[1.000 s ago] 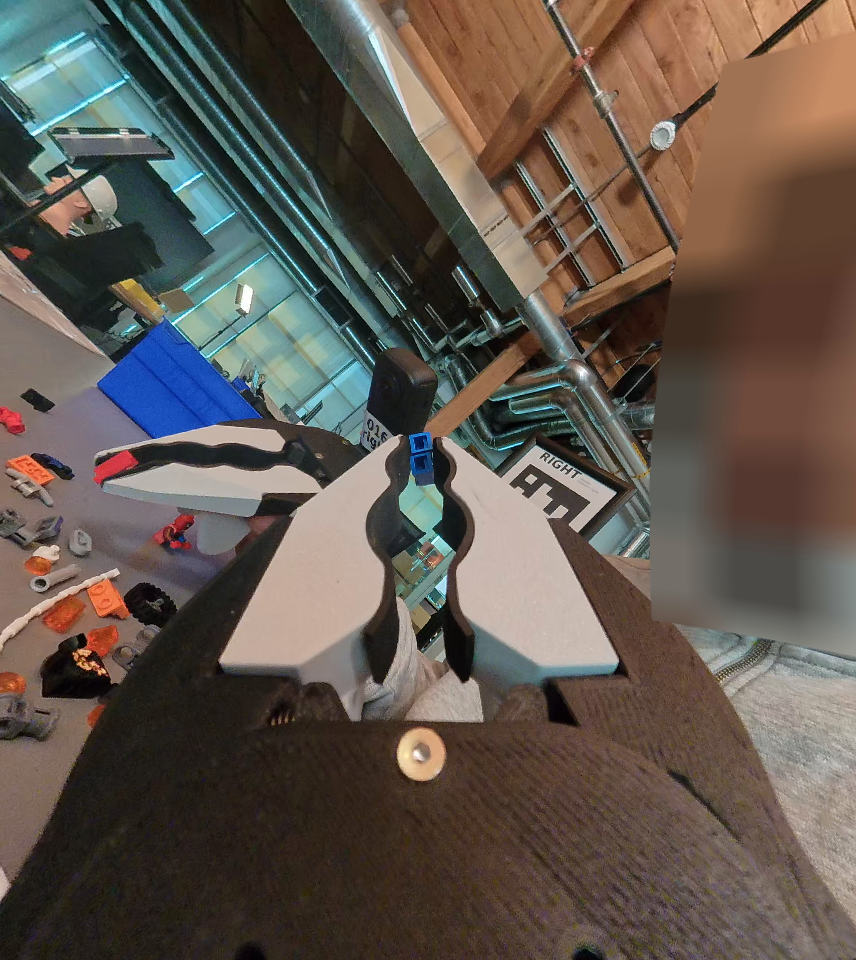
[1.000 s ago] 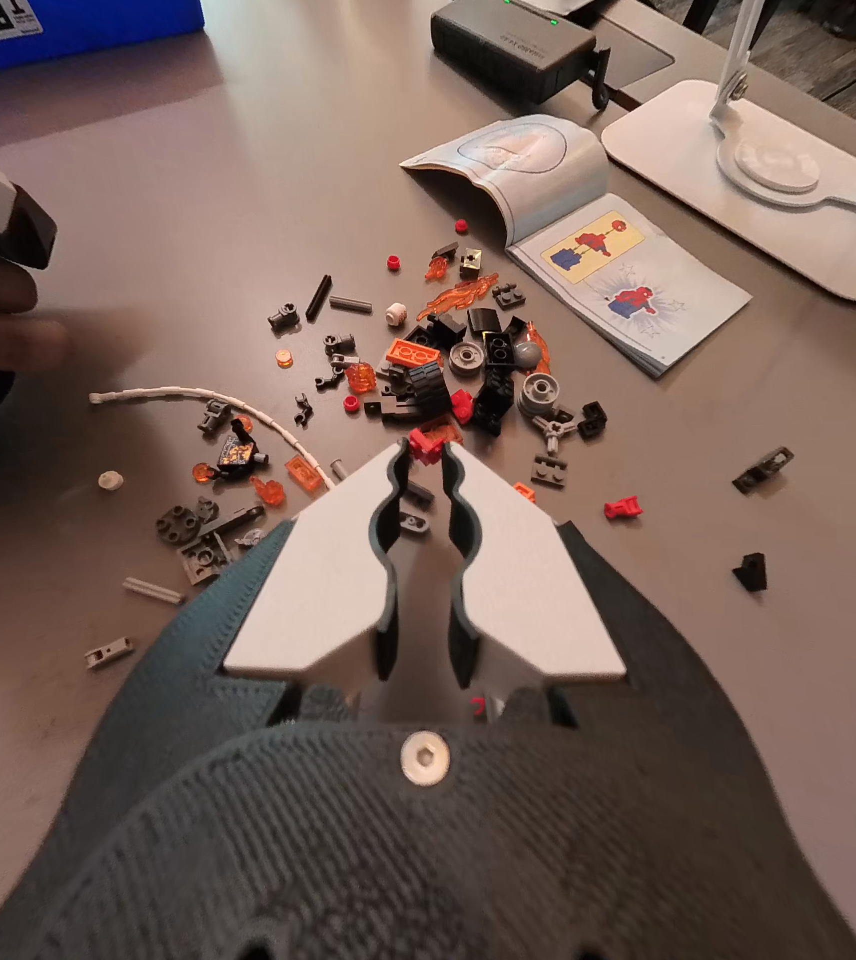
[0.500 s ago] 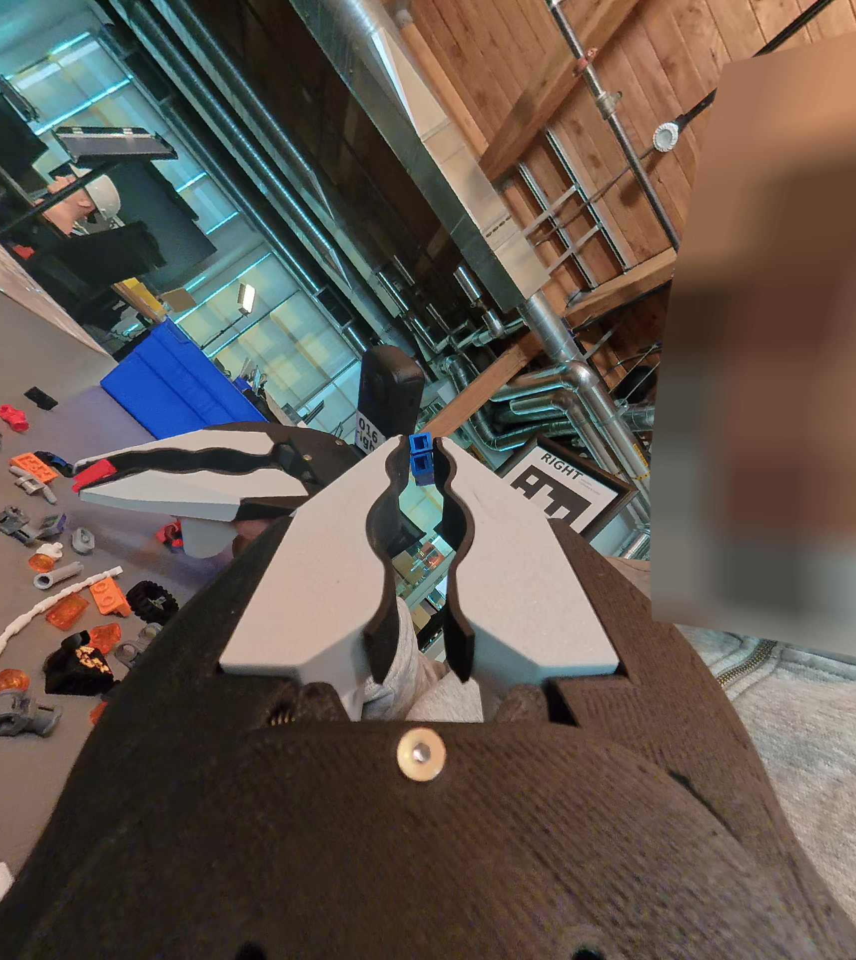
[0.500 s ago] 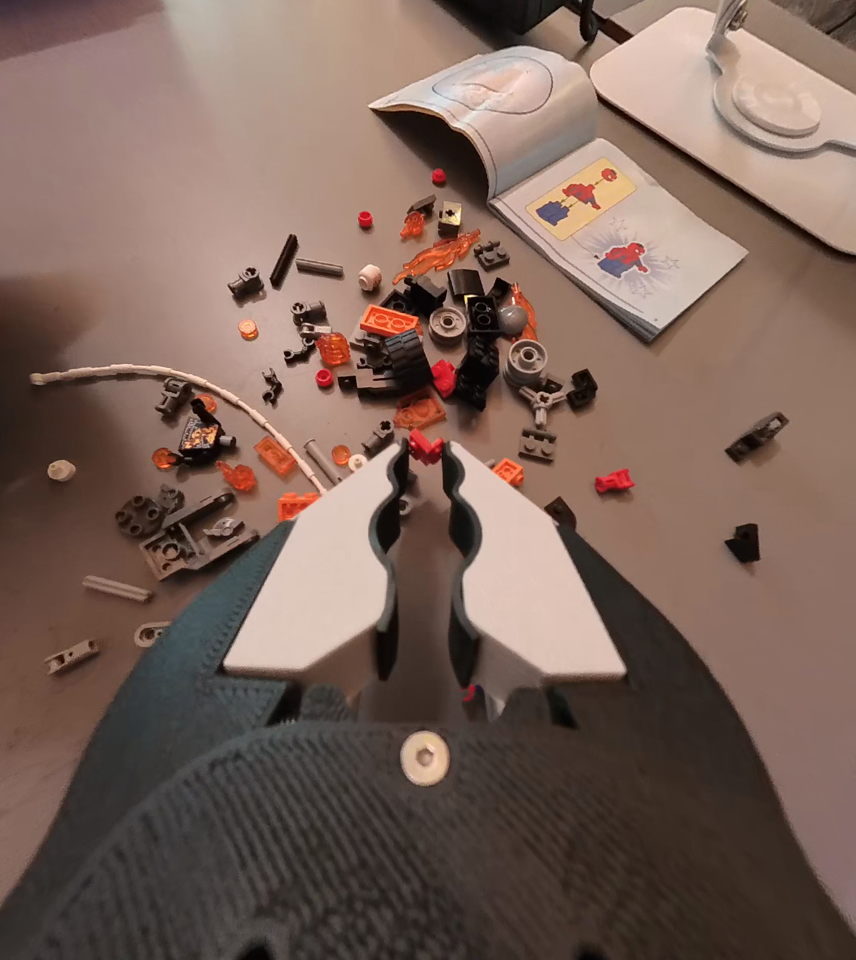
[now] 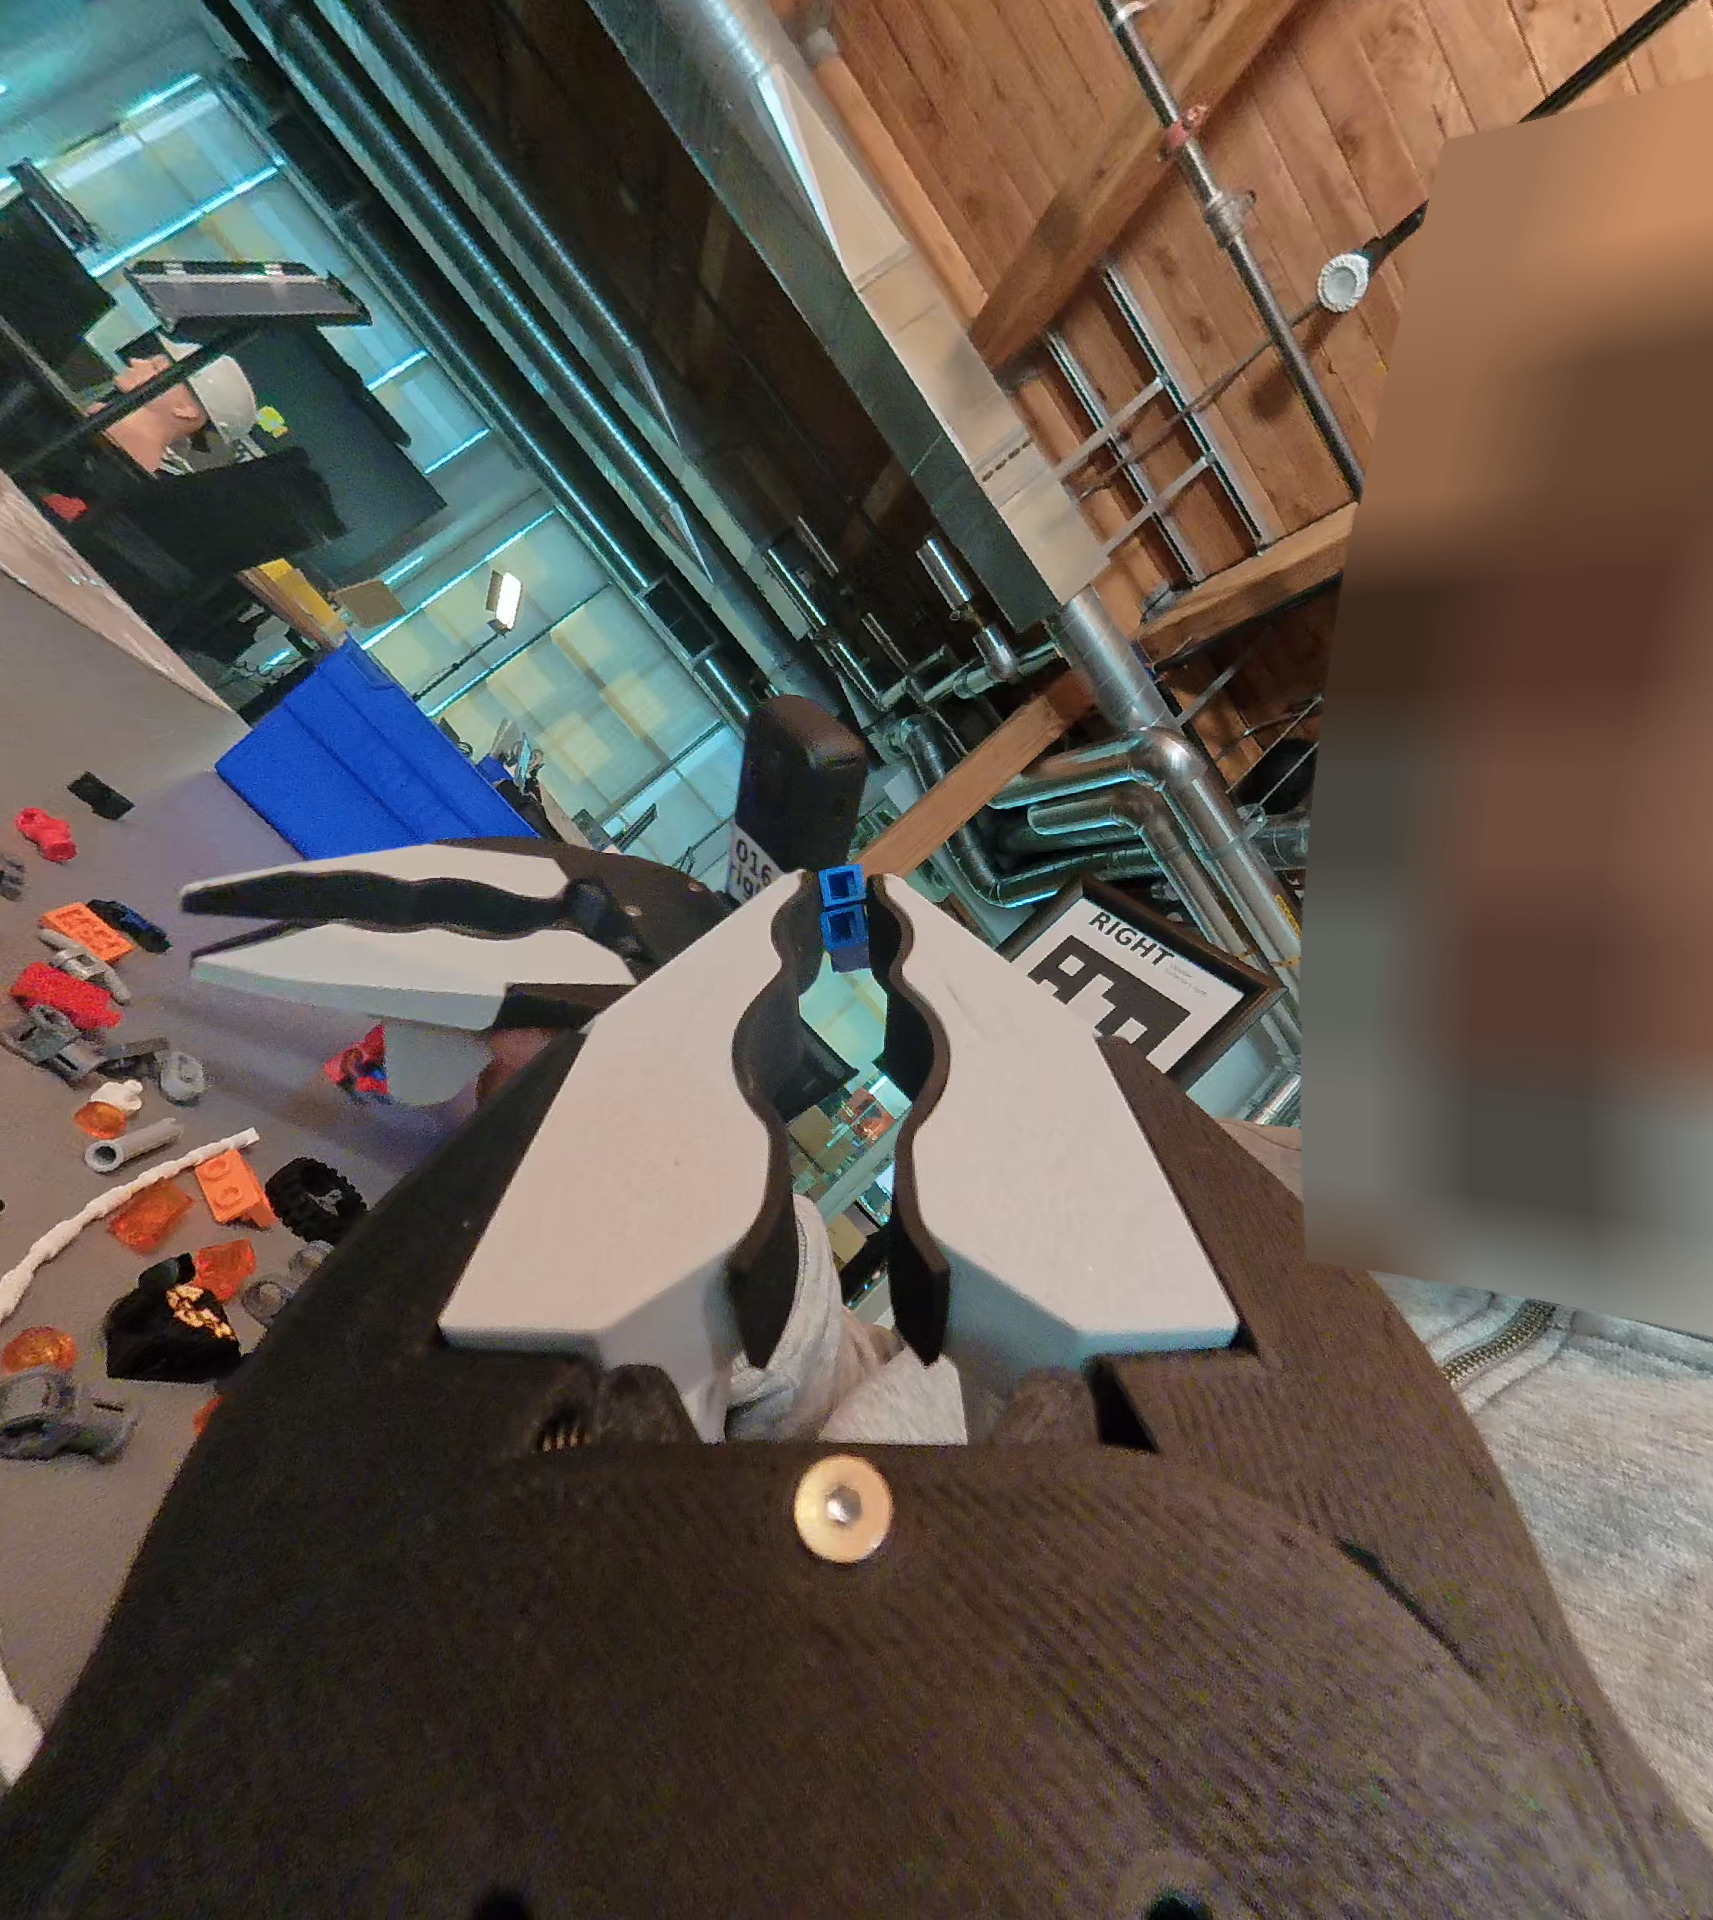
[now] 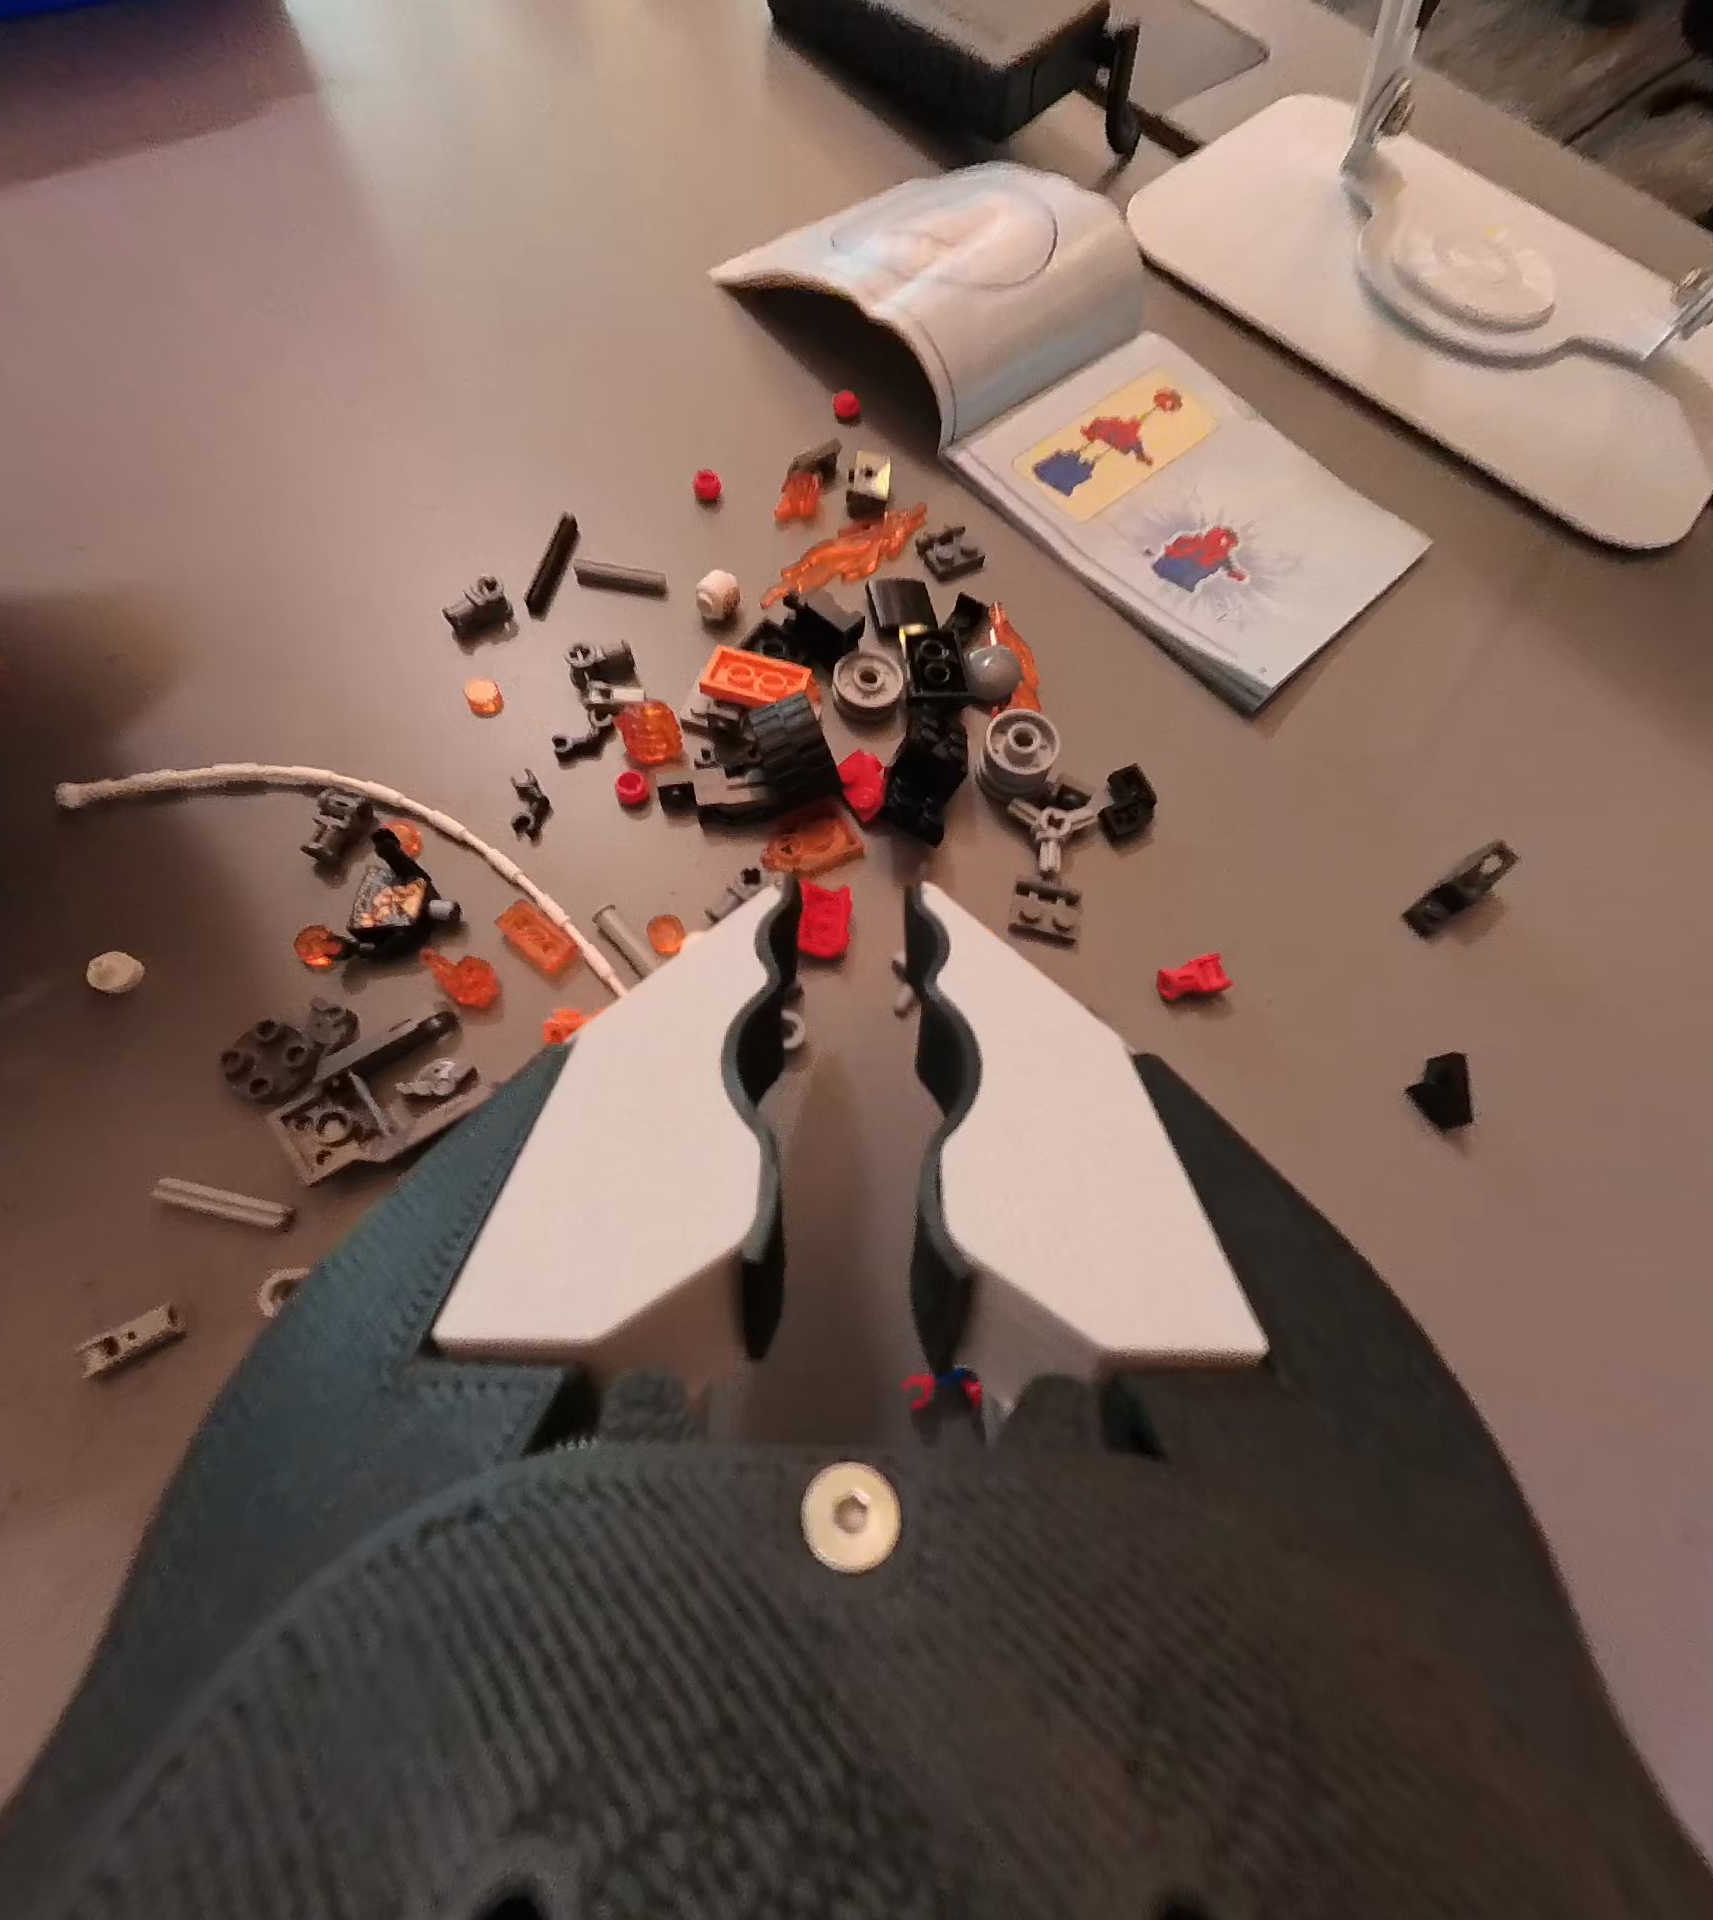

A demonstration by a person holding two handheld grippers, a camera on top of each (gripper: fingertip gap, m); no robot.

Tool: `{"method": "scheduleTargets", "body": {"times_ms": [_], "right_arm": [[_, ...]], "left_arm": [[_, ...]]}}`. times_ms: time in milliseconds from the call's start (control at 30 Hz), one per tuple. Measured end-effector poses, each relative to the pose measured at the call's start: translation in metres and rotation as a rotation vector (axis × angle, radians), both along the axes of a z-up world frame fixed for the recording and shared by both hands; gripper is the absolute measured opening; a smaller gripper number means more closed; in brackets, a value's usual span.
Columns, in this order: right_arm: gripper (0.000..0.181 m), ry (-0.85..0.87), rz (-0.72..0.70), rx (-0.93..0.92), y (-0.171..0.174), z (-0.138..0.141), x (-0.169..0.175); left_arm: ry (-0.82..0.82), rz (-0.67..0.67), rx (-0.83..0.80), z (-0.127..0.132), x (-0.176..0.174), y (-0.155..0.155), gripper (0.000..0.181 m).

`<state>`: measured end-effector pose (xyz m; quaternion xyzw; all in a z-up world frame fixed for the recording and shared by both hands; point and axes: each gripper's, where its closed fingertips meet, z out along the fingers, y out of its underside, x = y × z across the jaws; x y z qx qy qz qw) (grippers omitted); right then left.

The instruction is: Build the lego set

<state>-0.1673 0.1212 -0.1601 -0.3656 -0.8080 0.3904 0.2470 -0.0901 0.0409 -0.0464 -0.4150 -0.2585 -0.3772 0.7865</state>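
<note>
Left gripper (image 5: pixel 844 896) is raised off the table, tips clamped on a small blue lego piece (image 5: pixel 844 918), two hollow square ends facing the camera. Right gripper (image 6: pixel 847 912) has its jaws spread apart, nothing between them; a red shield-shaped piece (image 6: pixel 824 918) lies on the table in the gap, nearer the left fingertip; can't tell if it's touched. In the left wrist view the right gripper (image 5: pixel 208 920) shows from the side, tips parted.

Loose parts pile (image 6: pixel 810 727) sits just ahead of the right tips: black tyre, grey wheel hubs, translucent orange bits. White segmented cord (image 6: pixel 332 784) curves off to the left. Open instruction booklet (image 6: pixel 1184 520) lies beyond the pile on the right. Smooth grey table (image 6: pixel 312 364) is bare at far left and near right.
</note>
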Motion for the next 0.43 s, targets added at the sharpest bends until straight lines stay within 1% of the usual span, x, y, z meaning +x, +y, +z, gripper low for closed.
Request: {"method": "scheduleTargets", "body": {"times_ms": [100,267,333,433], "right_arm": [[0.020,0.092,0.054,-0.078,-0.010,0.023,0.004],[0.023,0.294,0.287,-0.297,-0.044,0.078,0.035],[0.024,0.326,0.376,-0.393,-0.052,0.093,0.050],[0.041,0.295,0.499,-0.541,-0.063,0.108,0.069]], "left_arm": [[-0.013,0.006,-0.007,-0.002,-0.002,0.000,0.006],[-0.033,0.024,-0.012,-0.003,-0.006,-0.001,0.006],[-0.035,0.034,-0.015,-0.004,-0.008,-0.001,0.007],[-0.036,0.042,-0.022,-0.005,-0.008,-0.001,0.007]]}}
